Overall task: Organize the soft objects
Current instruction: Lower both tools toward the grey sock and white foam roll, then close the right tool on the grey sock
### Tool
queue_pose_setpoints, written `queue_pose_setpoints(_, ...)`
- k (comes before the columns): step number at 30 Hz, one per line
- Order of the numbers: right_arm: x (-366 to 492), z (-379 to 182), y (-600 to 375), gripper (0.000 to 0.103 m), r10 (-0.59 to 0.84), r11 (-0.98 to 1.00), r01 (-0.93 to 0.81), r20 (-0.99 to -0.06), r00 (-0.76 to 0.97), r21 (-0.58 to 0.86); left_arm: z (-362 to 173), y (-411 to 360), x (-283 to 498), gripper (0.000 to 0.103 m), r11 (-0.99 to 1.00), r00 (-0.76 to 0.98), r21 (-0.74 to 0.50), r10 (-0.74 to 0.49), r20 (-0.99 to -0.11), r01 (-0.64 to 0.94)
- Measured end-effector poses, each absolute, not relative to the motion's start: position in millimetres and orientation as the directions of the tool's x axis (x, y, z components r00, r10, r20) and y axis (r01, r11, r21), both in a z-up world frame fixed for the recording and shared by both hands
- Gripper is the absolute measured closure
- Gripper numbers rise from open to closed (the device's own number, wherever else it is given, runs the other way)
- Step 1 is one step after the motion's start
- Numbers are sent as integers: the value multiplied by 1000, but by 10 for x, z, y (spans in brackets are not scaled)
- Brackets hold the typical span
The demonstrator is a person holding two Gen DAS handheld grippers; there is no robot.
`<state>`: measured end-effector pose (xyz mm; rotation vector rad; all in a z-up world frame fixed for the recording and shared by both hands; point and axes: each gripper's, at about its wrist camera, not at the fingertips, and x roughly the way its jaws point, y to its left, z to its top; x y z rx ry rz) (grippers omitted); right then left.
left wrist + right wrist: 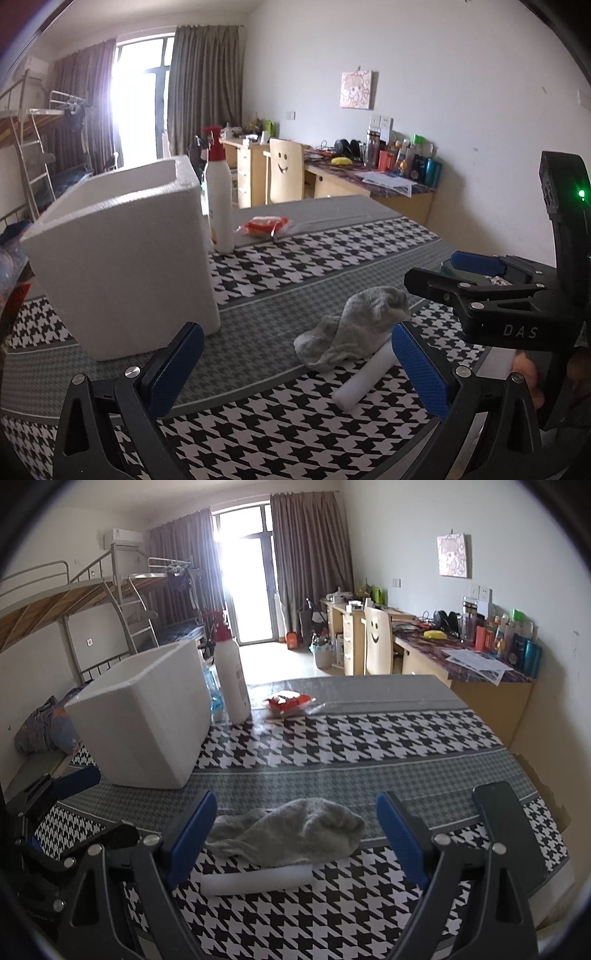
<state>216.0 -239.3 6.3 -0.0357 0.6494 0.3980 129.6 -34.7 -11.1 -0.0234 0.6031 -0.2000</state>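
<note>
A crumpled grey sock (354, 328) (291, 830) lies on the houndstooth tablecloth, partly over a white foam cylinder (364, 380) (256, 878). A white foam box (125, 254) (147, 716), open at the top, stands to the left. My left gripper (295, 369) is open and empty, just short of the sock, which sits near its right finger. My right gripper (295, 842) is open and empty, its fingers either side of the sock and cylinder. It also shows in the left wrist view (461, 273), to the right of the sock.
A white bottle with a red cap (218, 195) (231, 675) stands beside the box. A red snack packet (266, 225) (290, 701) lies farther back. A dark phone (506, 827) lies at the table's right edge. A desk and chair (376, 638) stand beyond.
</note>
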Motion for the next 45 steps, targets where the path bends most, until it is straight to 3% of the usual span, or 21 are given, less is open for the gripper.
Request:
queue_pose_setpoints(36, 2483, -485, -2293, 12, 332, 918, -383, -727, 601, 102, -466, -384, 1529, 1, 976, 721, -83, -207, -662, 204)
queue_pose_setpoints(42, 2529, -567, -2211, 21, 322, 911, -405, -752, 574, 81, -508, -398, 1560, 1, 974, 711, -83, -212, -671, 212)
queue_pose_setpoints(45, 2558, -623, -2193, 31, 319, 909, -409, -767, 557, 81, -530, -395, 1588, 1, 974, 705, -83, -210, -678, 210)
